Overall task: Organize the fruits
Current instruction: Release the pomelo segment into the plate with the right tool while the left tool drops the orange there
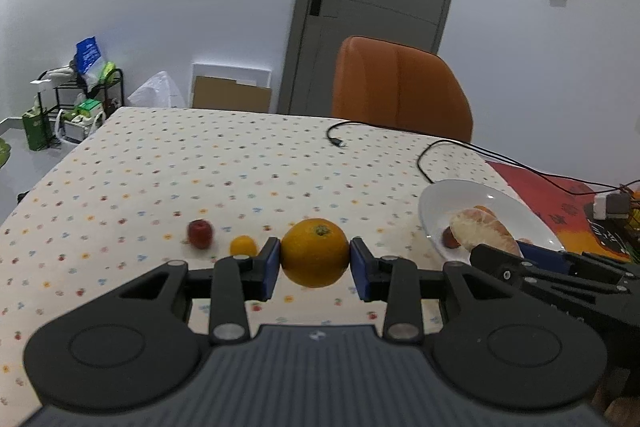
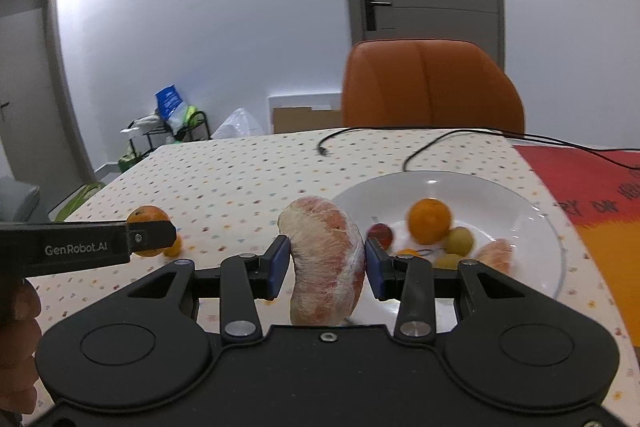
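A large orange [image 1: 315, 253] sits between the blue pads of my left gripper [image 1: 315, 263], which is shut on it over the dotted tablecloth. Just left of it on the cloth lie a small yellow-orange fruit [image 1: 243, 245] and a small red fruit [image 1: 200, 233]. My right gripper [image 2: 326, 265] is shut on a peeled pomelo segment [image 2: 326, 259] at the near left rim of the white plate [image 2: 440, 177]. In the plate lie an orange [image 2: 429, 221], a red fruit [image 2: 380, 234], yellowish fruits [image 2: 459, 240] and another pomelo piece [image 2: 496, 254].
A black cable [image 1: 424, 163] runs across the table behind the plate [image 1: 460, 185]. An orange chair [image 1: 400, 87] stands at the far edge. A red mat [image 2: 580, 179] covers the table's right side. A hand [image 2: 20, 347] holds the left gripper's handle.
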`<state>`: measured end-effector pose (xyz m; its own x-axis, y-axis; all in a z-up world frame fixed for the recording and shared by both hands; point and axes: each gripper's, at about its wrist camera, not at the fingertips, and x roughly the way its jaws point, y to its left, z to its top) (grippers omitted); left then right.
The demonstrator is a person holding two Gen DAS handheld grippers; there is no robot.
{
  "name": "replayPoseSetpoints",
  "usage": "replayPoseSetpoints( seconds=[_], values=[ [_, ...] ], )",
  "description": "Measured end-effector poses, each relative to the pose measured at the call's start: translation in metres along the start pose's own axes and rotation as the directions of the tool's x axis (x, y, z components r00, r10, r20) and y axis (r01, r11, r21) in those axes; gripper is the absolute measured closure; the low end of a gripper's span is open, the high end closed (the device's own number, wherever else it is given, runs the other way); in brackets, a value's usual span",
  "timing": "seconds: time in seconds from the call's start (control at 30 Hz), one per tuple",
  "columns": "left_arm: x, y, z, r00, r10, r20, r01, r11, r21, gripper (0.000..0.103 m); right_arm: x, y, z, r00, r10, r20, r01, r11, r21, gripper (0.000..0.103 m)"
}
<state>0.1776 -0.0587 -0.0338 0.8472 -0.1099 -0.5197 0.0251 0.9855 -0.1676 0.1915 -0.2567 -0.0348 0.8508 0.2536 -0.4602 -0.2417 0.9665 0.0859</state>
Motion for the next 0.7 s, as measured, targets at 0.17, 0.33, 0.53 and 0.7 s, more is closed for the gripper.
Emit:
replayPoseSetpoints(
  seconds=[0.17,0.33,0.53,0.7],
  values=[
    [0.004,-0.018,0.002,1.0,-0.017,0.0,0.017,1.0,0.022,0.067,-0.003,-0.016,-0.002,0.999,-0.032,0.006,0.032,0.999,0.03,0.064],
    [0.009,-0.032,0.001,0.999,-0.035,-0.005,0.035,0.998,0.045,0.067,-0.005,-0.032,-0.005,0.998,-0.068,0.011,0.067,0.996,0.057,0.064],
    [0.014,-0.046,0.0,0.999,-0.049,-0.014,0.05,0.996,0.069,0.067,-0.008,-0.052,-0.01,0.991,-0.129,0.015,0.127,0.987,0.1,0.064],
    [0.019,-0.057,-0.001,0.998,-0.051,-0.022,0.053,0.995,0.087,0.067,-0.011,-0.066,-0.018,0.987,-0.158,0.013,0.155,0.979,0.135,0.064]
  ],
)
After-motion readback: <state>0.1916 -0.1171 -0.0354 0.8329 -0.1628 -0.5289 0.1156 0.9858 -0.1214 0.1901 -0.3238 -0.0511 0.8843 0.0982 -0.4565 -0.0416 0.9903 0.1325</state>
